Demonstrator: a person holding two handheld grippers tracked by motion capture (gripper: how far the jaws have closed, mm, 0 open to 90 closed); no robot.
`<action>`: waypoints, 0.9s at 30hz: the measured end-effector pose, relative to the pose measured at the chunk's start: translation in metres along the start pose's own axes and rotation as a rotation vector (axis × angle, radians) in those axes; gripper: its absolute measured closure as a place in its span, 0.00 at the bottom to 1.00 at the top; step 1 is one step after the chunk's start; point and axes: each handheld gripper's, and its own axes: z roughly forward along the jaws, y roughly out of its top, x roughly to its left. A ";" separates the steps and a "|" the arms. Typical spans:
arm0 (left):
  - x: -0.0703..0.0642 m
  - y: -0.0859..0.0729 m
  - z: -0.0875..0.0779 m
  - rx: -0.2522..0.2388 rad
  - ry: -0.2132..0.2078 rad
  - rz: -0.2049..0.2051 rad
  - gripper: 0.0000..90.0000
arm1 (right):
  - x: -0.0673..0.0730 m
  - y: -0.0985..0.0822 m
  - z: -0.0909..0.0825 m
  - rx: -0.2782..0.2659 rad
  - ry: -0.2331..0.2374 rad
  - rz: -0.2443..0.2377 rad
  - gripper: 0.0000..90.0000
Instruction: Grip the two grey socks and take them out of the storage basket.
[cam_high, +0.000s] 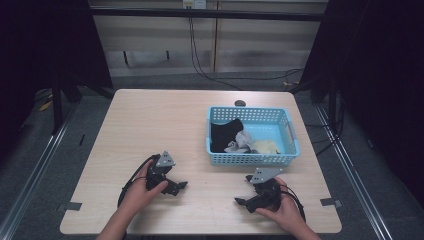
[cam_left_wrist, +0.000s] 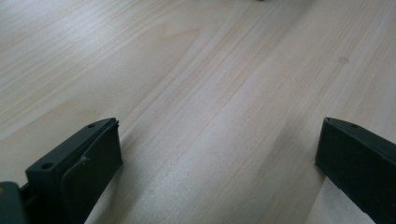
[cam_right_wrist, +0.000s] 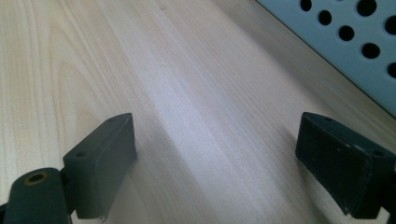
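A light blue perforated basket stands on the right half of the wooden table. Inside it lie a black garment, a grey-white one and a pale yellow one. My left gripper rests low over the table near the front, left of centre, jaws wide apart with bare wood between them. My right gripper sits near the front right, just in front of the basket, jaws also spread with nothing between them. The basket's wall fills the upper right of the right gripper view.
Black cables trail from both grippers toward the table's front edge. A small dark object lies behind the basket near the far edge. Dark curtains and metal frame legs flank the table.
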 end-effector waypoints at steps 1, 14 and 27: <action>0.000 0.000 0.000 0.000 0.000 0.000 0.00 | 0.000 0.000 0.000 0.000 0.000 0.000 0.13; 0.000 0.000 0.000 0.000 0.000 -0.001 0.00 | -0.003 0.018 -0.003 0.163 0.023 0.028 0.16; 0.000 0.000 0.000 0.000 0.000 0.000 0.00 | -0.008 0.051 -0.013 0.476 0.063 -0.011 0.22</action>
